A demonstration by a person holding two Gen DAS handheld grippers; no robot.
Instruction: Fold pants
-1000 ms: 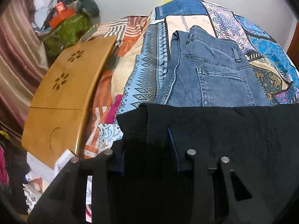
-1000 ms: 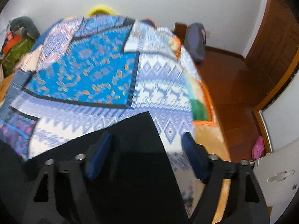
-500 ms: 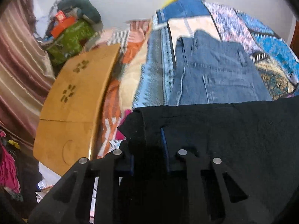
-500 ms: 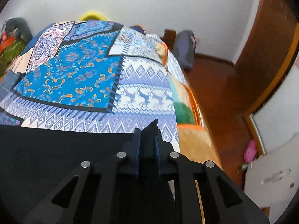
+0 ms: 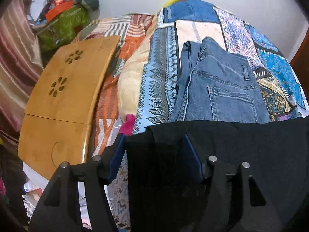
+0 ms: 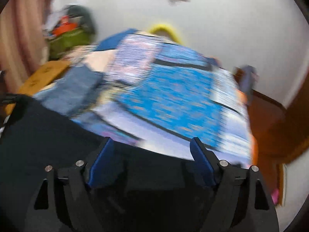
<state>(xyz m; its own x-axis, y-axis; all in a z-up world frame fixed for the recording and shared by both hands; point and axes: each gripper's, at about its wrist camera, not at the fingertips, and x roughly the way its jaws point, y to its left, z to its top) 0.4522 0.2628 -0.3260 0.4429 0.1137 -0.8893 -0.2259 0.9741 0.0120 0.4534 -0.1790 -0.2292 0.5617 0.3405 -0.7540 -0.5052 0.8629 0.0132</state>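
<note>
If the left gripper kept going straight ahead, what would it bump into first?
Probably the black pants, already lying between the open left gripper fingers. Past that edge come the folded jeans on the bed, though depth is hard to judge.

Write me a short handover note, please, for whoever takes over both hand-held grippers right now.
Left hand-held gripper: open, fingers either side of the black pants' edge, not clamped.
Right hand-held gripper: open over the same pants; this view is motion-blurred.
Pants lie at the near edge of the bed. Folded jeans sit beyond them.
Done: jeans look folded. Left: regrip and fold the black pants; how far their fold has got is not visible.
</note>
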